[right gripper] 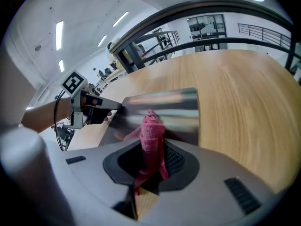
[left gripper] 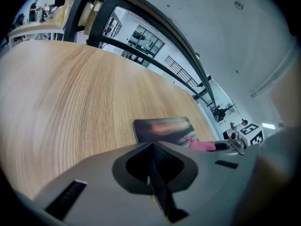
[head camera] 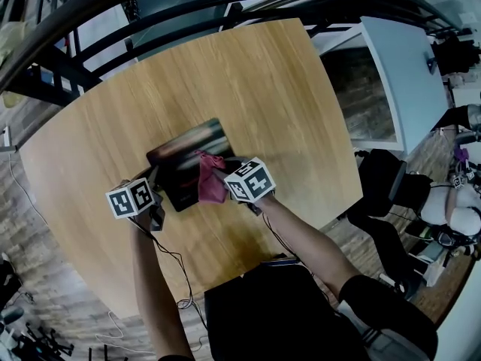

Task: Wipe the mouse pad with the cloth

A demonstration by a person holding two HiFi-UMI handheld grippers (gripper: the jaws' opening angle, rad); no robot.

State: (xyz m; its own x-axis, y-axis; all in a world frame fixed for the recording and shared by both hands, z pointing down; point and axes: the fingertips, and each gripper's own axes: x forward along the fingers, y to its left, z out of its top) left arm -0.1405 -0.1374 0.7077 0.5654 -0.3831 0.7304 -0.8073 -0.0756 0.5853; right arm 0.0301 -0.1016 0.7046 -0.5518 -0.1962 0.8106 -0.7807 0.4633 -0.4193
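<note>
Cloth [head camera: 212, 180], pink and bunched, clamped in right hand-held gripper [head camera: 224, 179], resting on dark mouse pad [head camera: 184, 150] mid-bench [head camera: 248, 89]. Left hand-held gripper [head camera: 154, 183] clenched on nothing, at pad's left edge.

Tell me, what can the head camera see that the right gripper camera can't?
Only the head view shows the person's dark top and the right-hand marker cube from above. Only the right gripper view shows, close up, the right gripper with its jaws shut on the pink cloth, plus the ceiling lights. Both show the cloth, the mouse pad, the wooden table and the left gripper at the pad's edge.
</note>
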